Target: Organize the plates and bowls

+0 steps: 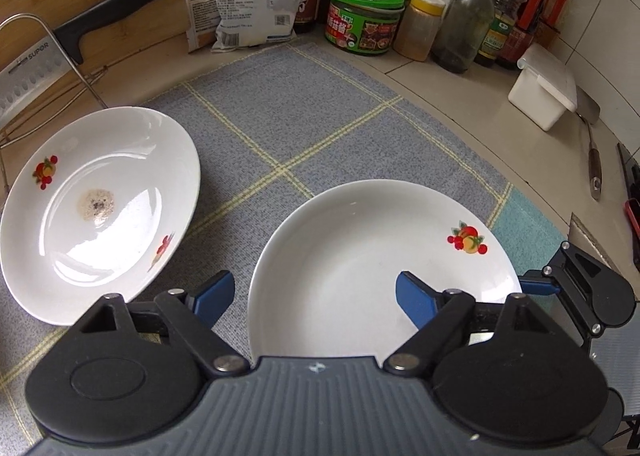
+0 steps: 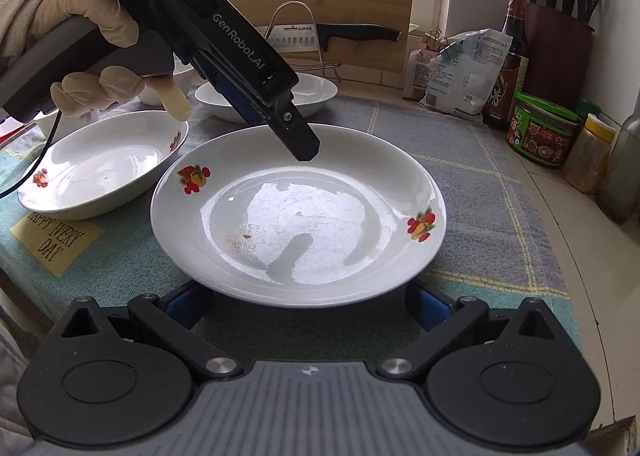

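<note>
The left gripper (image 1: 314, 296) stood open low in its own view, its blue pads (image 1: 212, 296) astride the near rim of a white fruit-patterned plate (image 1: 380, 256), one pad outside on the checked cloth (image 1: 288, 111), the other over the bowl of the plate, neither pressing; the right gripper (image 2: 308, 304) was also open, its fingers spread either side of the plate's near edge at the bottom of the right wrist view. A bite on that glazed, sloping rim could probably slip and tip the plate; two tools at one plate might collide; a second plate (image 1: 100, 195), lying at the left, could be knocked in any swing.
</note>
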A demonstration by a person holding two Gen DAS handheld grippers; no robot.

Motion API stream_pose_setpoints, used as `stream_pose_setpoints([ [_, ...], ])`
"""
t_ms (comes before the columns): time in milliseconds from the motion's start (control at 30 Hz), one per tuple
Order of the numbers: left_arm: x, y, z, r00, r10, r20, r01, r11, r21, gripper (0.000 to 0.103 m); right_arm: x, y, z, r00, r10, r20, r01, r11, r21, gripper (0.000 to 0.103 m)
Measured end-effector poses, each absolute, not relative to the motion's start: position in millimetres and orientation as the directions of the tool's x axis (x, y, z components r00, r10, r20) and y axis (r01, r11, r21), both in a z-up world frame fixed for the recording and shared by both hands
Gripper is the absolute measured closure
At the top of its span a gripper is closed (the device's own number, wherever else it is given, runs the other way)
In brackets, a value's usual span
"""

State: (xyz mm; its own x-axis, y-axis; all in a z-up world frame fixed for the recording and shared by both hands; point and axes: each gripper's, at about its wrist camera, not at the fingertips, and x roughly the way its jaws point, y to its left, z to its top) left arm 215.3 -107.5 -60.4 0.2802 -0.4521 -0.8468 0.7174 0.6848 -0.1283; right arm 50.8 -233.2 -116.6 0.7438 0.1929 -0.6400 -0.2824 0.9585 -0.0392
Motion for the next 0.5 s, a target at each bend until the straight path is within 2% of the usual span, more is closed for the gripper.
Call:
stream_pose_setpoints([
  [67,217.9,-108.0,-62.3,0.267,-0.448,-0.853,0.710,0.690,-0.140,0.018,51.6,-232.5,-116.0,0.740,0.194,-0.644,-0.290,0.956,-0.045,0.000],
  [133,219.3,-108.9,-63.4,0.254,-0.450,-0.856,0.710,0.688,-0.151,0.026,53.1,-234.1,-116.1,0.732,0.202,-0.651,-0.291,0.956,-0.031,0.000],
  [233,220.1,-113.7,-64.7,0.267,-0.432,-0.861,0.712,0.691,-0.126,0.031,55.0,-237.3,-116.8,0.726,0.218,-0.652,-0.303,0.953,-0.018,0.000],
  [500,218.5,-123.8,-68.9,0.257,-0.396,-0.882,0.738,0.669,-0.086,0.032,57.4,-247.0,-117.7,0.715,0.272,-0.644,-0.364,0.931,-0.011,0.000],
])
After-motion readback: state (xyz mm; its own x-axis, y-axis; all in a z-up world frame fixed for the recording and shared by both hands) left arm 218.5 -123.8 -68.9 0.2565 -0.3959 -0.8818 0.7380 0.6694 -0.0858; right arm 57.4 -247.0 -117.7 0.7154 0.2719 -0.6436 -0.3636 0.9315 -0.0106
